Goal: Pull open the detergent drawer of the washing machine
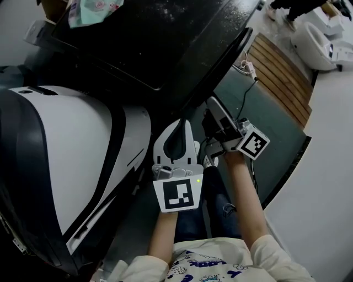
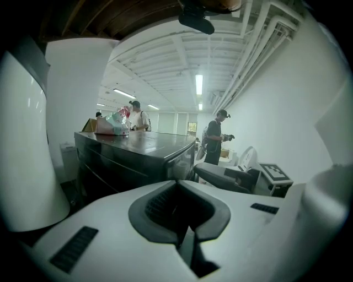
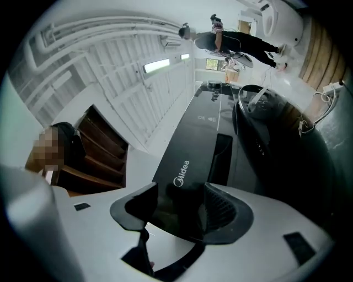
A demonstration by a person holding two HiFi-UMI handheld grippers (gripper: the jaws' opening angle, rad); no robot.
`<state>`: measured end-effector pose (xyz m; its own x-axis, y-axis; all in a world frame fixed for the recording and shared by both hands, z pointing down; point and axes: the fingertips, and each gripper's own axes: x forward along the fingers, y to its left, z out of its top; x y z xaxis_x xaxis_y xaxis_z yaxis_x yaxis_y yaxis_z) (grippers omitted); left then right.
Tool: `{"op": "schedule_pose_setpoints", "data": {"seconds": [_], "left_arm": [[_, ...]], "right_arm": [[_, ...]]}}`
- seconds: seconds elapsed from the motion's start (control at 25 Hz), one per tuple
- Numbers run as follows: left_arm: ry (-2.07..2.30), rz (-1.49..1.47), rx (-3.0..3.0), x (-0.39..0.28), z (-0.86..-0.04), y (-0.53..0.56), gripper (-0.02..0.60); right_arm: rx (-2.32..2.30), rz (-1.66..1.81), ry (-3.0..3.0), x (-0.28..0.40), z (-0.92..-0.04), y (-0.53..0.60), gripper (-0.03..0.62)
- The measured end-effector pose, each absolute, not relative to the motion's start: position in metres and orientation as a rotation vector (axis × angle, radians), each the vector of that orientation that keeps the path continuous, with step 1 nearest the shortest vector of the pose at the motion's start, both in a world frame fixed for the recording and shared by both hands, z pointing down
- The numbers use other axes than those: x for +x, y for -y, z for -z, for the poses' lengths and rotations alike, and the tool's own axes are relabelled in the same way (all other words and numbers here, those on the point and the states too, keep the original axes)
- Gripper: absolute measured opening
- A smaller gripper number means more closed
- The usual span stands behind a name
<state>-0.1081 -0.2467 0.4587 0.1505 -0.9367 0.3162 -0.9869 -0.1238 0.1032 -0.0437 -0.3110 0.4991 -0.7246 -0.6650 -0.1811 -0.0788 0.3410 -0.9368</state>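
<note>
The dark washing machine point(image 1: 165, 38) fills the top of the head view; its "Midea" drawer front point(image 3: 185, 165) with a dark recess beside it runs up the right gripper view. My right gripper point(image 1: 212, 104) reaches the machine's upper front corner. Its jaws point(image 3: 179, 193) stand apart, open, with the near end of that dark panel showing between the pads; whether a pad touches it I cannot tell. My left gripper point(image 1: 179, 124) hangs lower, away from the machine, shut with nothing in it point(image 2: 177, 190). The right gripper point(image 2: 237, 179) also shows in the left gripper view.
A big white-and-black rounded machine point(image 1: 66, 154) stands close at the left. A cloth bundle point(image 1: 94, 11) lies on the washer's top. At the right are a cable with a plug point(image 1: 248, 69), a wooden slatted panel point(image 1: 281, 77) and a white appliance point(image 1: 320, 44). People point(image 2: 218, 137) stand behind.
</note>
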Motion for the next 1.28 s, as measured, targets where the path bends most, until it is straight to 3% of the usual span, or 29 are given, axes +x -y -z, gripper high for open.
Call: {"op": "schedule_pose_setpoints", "data": {"seconds": [1.28], "left_arm": [[1.823, -0.268, 2.029, -0.096, -0.506, 0.238, 0.014]], "right_arm": [[-0.399, 1.451, -1.904, -0.052, -0.521, 0.339, 0.253]]}}
